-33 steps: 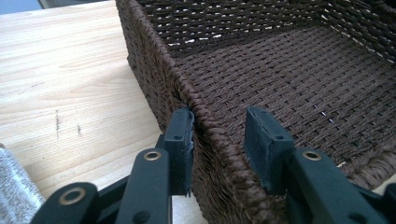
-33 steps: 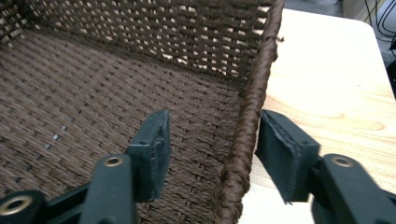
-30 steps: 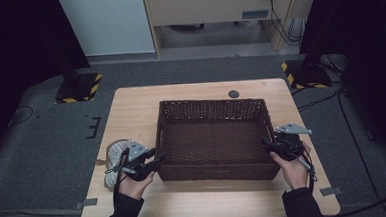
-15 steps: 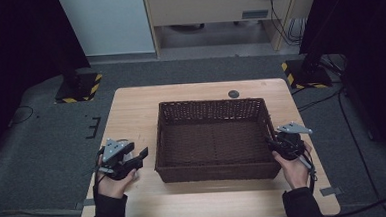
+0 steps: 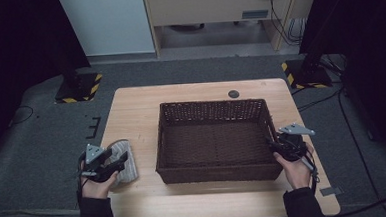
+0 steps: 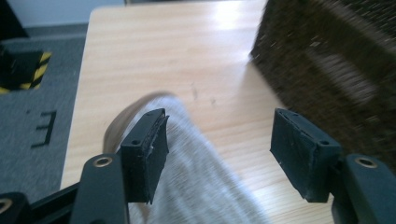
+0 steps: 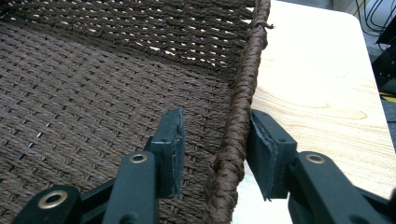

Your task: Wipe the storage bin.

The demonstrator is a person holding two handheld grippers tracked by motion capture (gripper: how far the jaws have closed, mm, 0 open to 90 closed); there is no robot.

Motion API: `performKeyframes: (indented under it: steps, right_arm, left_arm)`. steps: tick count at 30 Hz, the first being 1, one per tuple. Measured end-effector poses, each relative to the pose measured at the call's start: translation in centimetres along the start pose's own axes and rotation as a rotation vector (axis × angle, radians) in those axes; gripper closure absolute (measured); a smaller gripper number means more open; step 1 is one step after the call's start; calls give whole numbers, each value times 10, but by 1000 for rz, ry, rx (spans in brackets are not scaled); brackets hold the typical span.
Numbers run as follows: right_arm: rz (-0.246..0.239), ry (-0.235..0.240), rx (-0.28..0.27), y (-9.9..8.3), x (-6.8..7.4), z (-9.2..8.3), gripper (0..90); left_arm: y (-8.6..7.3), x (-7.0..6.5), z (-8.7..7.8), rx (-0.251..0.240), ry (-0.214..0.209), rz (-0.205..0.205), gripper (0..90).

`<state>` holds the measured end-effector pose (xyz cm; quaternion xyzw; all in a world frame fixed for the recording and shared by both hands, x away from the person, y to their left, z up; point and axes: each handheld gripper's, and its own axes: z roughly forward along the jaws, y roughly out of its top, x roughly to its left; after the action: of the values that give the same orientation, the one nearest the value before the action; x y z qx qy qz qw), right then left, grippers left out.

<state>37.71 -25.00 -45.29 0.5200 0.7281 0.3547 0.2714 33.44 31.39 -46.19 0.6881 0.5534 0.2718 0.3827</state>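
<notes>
- The light wooden surface (image 5: 136, 116) is the biggest thing here. It stands on a grey carpet floor (image 5: 38, 161) and has a small dark round spot (image 5: 234, 94) near its far edge.
- A big dark brown woven basket (image 5: 215, 140) with straight walls sits in the middle of the surface. I see nothing inside it.
- A soft grey folded cloth (image 5: 123, 162) with a tan edge lies on the surface near the left edge, just beside the basket but not touching it.
- The person's left hand (image 5: 97, 186) holds the left tool (image 5: 119, 160) right over the grey cloth. In the left gripper view the cloth (image 6: 196, 186) lies under and between the two black jaws.
- The left tool (image 6: 219, 140) has just been opening and now stands wide. Its pads do not press on the cloth, so it holds nothing.
- The person's right hand (image 5: 294, 171) holds the right tool (image 5: 273, 145) at the right wall of the basket, near the front corner.
- In the right gripper view the thick braided rim (image 7: 240, 121) of the basket runs up between the jaws of the right tool (image 7: 215, 144). One jaw is inside the basket and one is outside.
- The outer pad looks to touch the rim. The inner pad has a small gap, so the right tool stands fairly narrow around the rim but is not squeezing it.
</notes>
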Motion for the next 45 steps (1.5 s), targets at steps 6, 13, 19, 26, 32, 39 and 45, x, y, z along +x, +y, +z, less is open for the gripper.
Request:
performKeyframes:
  steps: [6, 13, 19, 26, 32, 39, 45]
  right_arm:
    - [2, 1, -5, 0, 0, 0, 538]
    - [0, 6, 0, 0, 0, 1, 506]
    - [3, 10, -3, 1, -1, 0, 483]
    - [10, 15, -14, 2, -1, -2, 486]
    - [19, 21, -29, 6, -4, -7, 495]
    - [8, 19, -32, 10, -8, -16, 549]
    - [24, 20, -18, 7, -13, -16, 559]
  left_arm:
    - [-13, 8, 13, 53, 15, -12, 354]
    - [-22, 6, 29, 130, 29, 8, 389]
    - [-28, 10, 38, 170, 35, 6, 523]
    - [-20, 12, 30, 132, 38, -22, 667]
    - [-9, 9, 16, 31, 8, -46, 671]
    - [-1, 1, 9, -5, -15, -41, 669]
    - [6, -6, 4, -39, -38, -37, 670]
